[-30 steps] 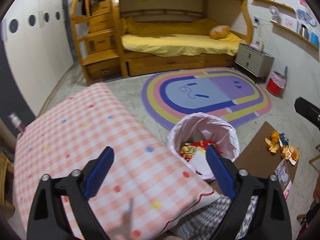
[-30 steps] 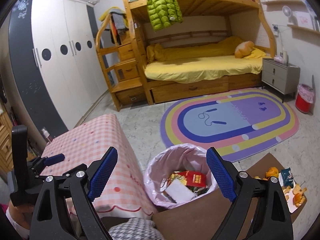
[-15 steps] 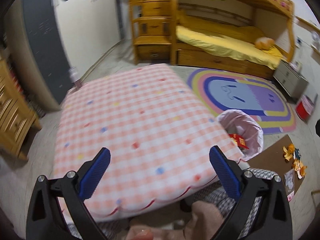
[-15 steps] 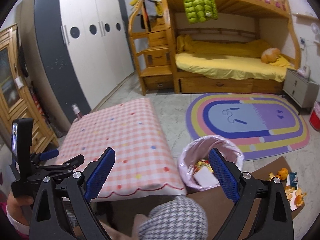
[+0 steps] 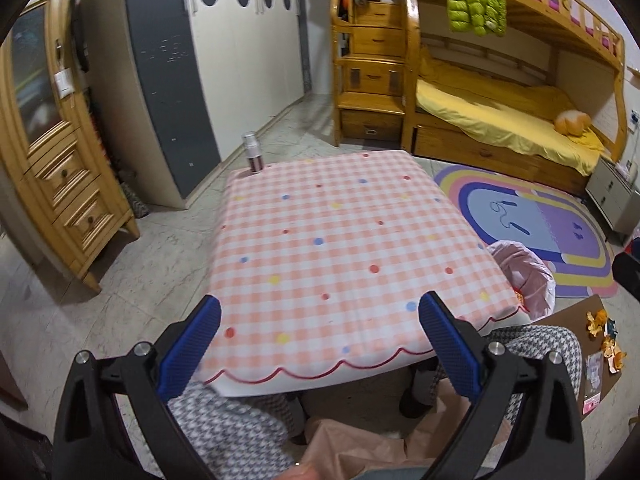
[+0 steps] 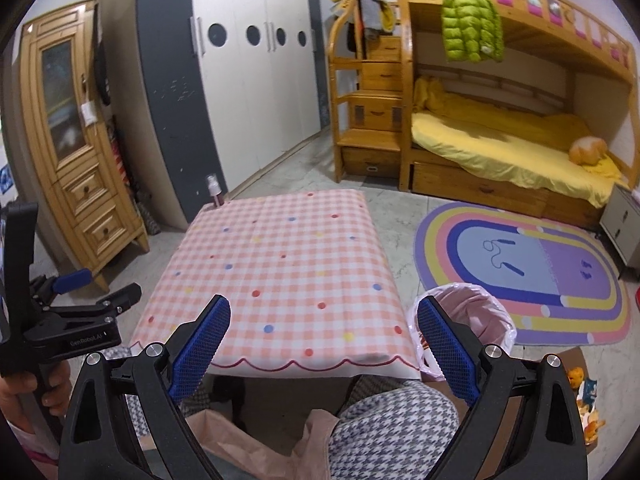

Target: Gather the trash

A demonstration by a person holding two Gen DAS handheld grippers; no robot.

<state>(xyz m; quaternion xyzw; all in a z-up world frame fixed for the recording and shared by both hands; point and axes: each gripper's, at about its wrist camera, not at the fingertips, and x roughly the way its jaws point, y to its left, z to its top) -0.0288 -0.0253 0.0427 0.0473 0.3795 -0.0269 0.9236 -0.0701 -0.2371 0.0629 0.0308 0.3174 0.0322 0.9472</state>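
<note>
Plainly, both tools are spread wide and carry nothing: the left tool [image 5: 319, 332] and the right tool [image 6: 323, 338] hang above the near edge of the bench [image 5: 340, 240], whose pink checked cloth shows no litter on top. The step in hand looks like a search for the next piece to pick up. To the right of the bench stands the bin with its pink liner [image 6: 472, 316], some wrappers already inside. Beyond it, on the brown cardboard on the floor [image 6: 576, 360], lie orange peel scraps and wrappers [image 6: 584, 384], well apart from either tool. The next move probably calls for the right tool to swing right and down to that peel, close on a piece, and carry it over to the bin.
</note>
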